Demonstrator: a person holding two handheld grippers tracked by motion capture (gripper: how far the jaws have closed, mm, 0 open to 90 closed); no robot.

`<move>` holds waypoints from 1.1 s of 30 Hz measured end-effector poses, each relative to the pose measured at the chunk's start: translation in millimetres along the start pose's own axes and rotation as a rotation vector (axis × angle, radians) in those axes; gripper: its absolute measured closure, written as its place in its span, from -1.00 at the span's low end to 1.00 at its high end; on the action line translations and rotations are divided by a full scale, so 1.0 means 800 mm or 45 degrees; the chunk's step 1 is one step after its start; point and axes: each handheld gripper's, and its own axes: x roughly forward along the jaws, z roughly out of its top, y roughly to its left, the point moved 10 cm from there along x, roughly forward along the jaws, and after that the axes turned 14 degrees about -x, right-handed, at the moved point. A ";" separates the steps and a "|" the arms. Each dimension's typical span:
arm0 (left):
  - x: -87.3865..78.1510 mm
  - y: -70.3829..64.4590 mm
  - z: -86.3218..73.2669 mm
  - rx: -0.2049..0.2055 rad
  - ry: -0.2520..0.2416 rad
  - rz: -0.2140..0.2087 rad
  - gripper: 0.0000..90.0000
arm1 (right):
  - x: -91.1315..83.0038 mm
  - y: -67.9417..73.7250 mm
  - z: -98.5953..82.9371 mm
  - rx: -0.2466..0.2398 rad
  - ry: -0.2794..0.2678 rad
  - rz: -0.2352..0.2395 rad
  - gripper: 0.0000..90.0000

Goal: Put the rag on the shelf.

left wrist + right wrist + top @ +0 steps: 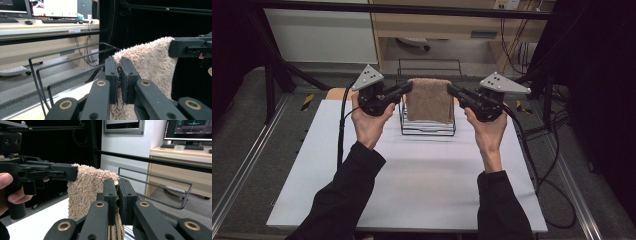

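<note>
From the high view I see my left tongs and right tongs meeting the top corners of a brown towel, one on each side, with the cloth stretched between them and hanging down in front of a black wire rack. The rack sits on the white desk, directly below and between the two tongs. The person's left hand and right hand hold the handles, dark sleeves coming up from the bottom edge, and cables trail off each side.

The left gripper view gives me what the high view cannot: the left tongs are pressed narrow with the towel's fluffy edge pinched between the pads. Beyond it, the right tongs bite the far top corner. To the left of my jaws the rack's wire loops stand upright, and behind them a wooden workbench with monitors and a keyboard.

The right gripper view mirrors that: the right tongs are closed tight on the towel, which droops below them, and the left tongs clamp the opposite corner, with fingers wrapped on the handle. One wire loop of the rack shows to the right of my jaws.
</note>
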 end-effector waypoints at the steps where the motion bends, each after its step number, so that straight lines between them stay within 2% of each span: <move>1: 0.001 0.000 0.003 0.002 -0.003 0.000 0.89 | 0.001 -0.002 0.002 -0.004 -0.002 -0.003 0.90; 8: 0.006 -0.002 0.022 0.011 -0.028 -0.002 0.89 | 0.005 -0.016 0.018 -0.017 -0.031 -0.037 0.90; 21: 0.018 -0.003 0.058 0.030 -0.060 0.004 0.89 | 0.015 -0.040 0.044 -0.015 -0.079 -0.060 0.90; 33: 0.034 0.006 0.077 0.045 -0.065 0.028 0.89 | 0.029 -0.059 0.058 -0.025 -0.086 -0.088 0.90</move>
